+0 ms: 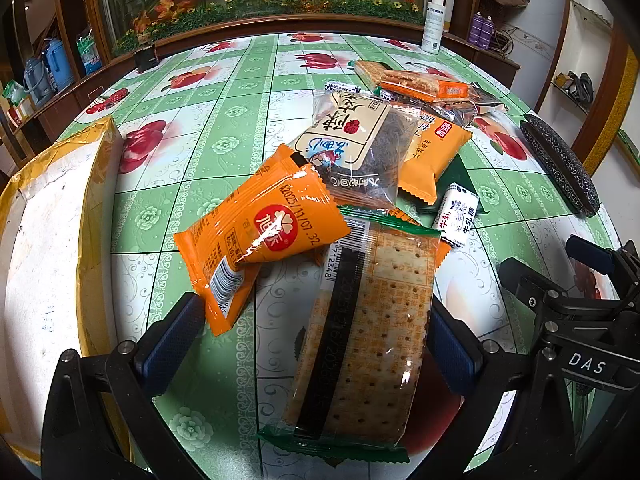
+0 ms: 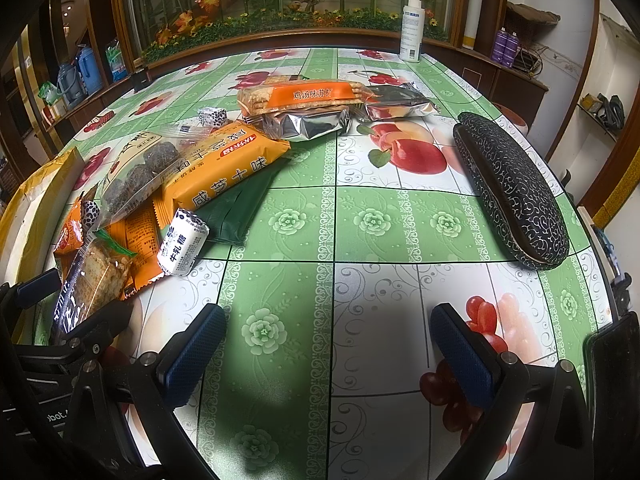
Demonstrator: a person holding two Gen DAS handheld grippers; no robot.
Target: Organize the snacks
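The left gripper (image 1: 316,332) stood open, its blue-padded fingers (image 1: 172,332) spread on either side of a clear cracker packet (image 1: 372,320) with green ends that lay on the tabletop (image 1: 240,112) between them; whether either pad touched it could not be told. The right gripper (image 2: 328,352) was likewise open and empty, hovering over a bare stretch of the green, fruit-patterned cloth near the tabletop's near edge. The snacks lay in a loose heap toward the left side of the tabletop: an orange pouch (image 1: 260,236) leaned on the cracker packet's far end, a clear bag of dark round pieces (image 1: 360,148) rested on an orange biscuit packet (image 2: 224,172), and a dark green wrapper (image 2: 236,212) poked out beneath that. A small white milk candy (image 2: 182,246) sat just beside the green wrapper. Farther back, toward the far edge, an orange-banded cracker pack (image 2: 304,96) lay on silver foil packets (image 2: 316,124). A black patterned glasses case (image 2: 516,192) rested well apart near the right edge, a white spray bottle (image 2: 411,28) stood at the far edge, and a yellow-taped box (image 1: 48,224) sat at the left edge.
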